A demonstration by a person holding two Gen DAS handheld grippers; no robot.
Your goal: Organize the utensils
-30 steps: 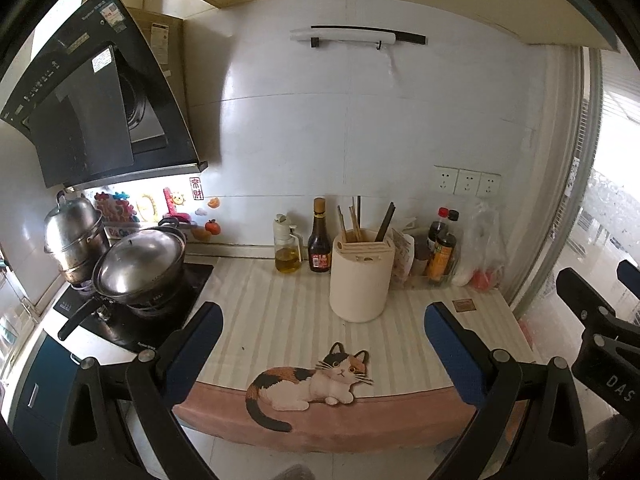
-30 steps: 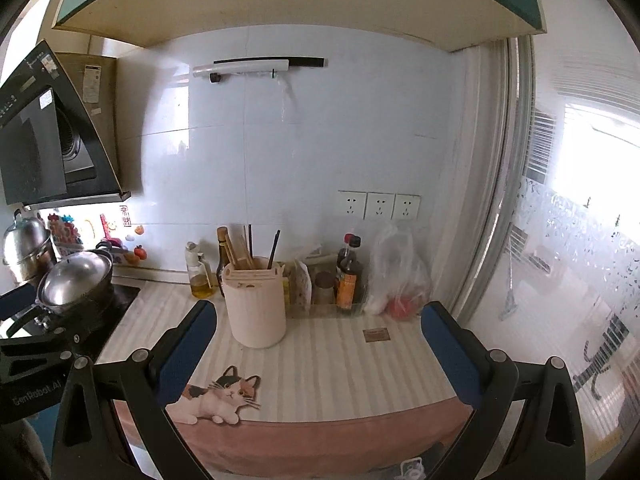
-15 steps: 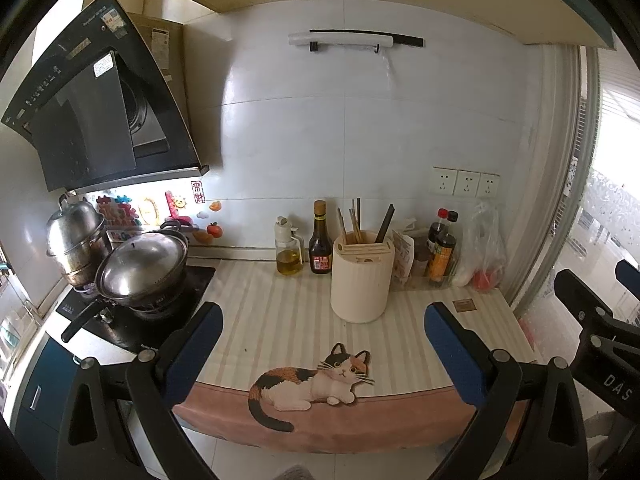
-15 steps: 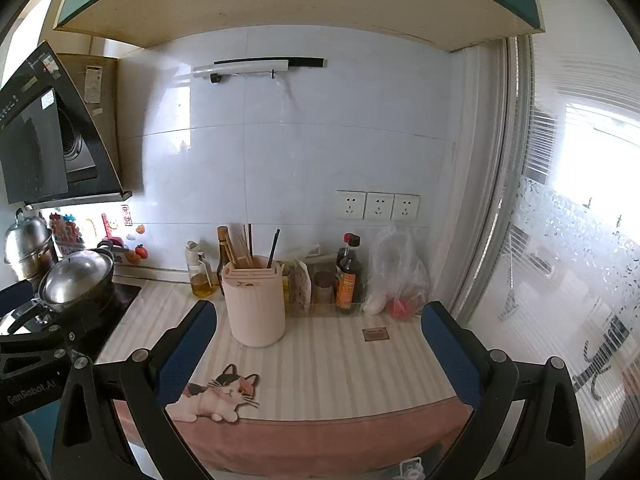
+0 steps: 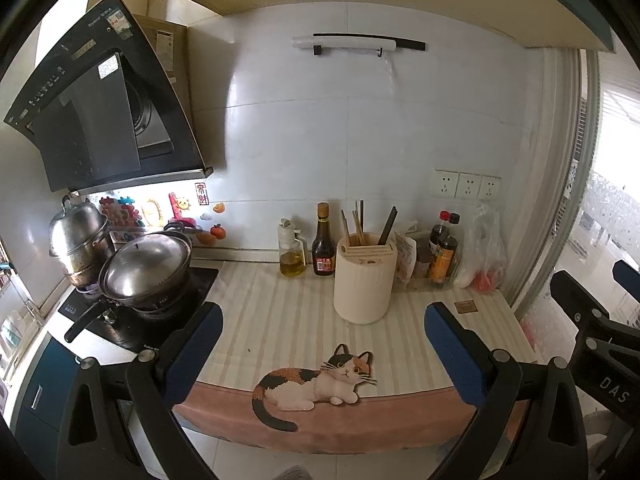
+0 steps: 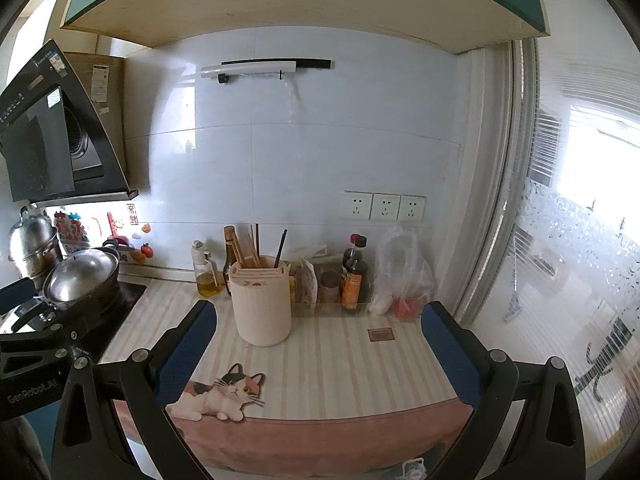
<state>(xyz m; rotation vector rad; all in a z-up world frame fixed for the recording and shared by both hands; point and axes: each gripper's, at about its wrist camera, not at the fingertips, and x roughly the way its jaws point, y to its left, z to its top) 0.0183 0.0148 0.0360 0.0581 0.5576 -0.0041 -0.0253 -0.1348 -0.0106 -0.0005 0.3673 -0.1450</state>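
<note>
A cream utensil holder (image 5: 364, 278) stands on the striped counter mat (image 5: 280, 312), with several chopsticks (image 5: 356, 222) upright in it. It also shows in the right wrist view (image 6: 262, 304) with its chopsticks (image 6: 252, 248). My left gripper (image 5: 322, 344) is open and empty, held in front of the counter's edge. My right gripper (image 6: 318, 346) is open and empty, also short of the counter. Each gripper's body shows at the edge of the other's view.
An oil bottle (image 5: 292, 254) and a dark sauce bottle (image 5: 323, 246) stand left of the holder. More bottles (image 5: 442, 252) and a plastic bag (image 5: 484, 256) stand to its right. A lidded wok (image 5: 146, 264) and a steel pot (image 5: 80, 240) sit on the stove at the left.
Both views have shifted only slightly; the left view has drifted a little. Both grippers stay open and empty.
</note>
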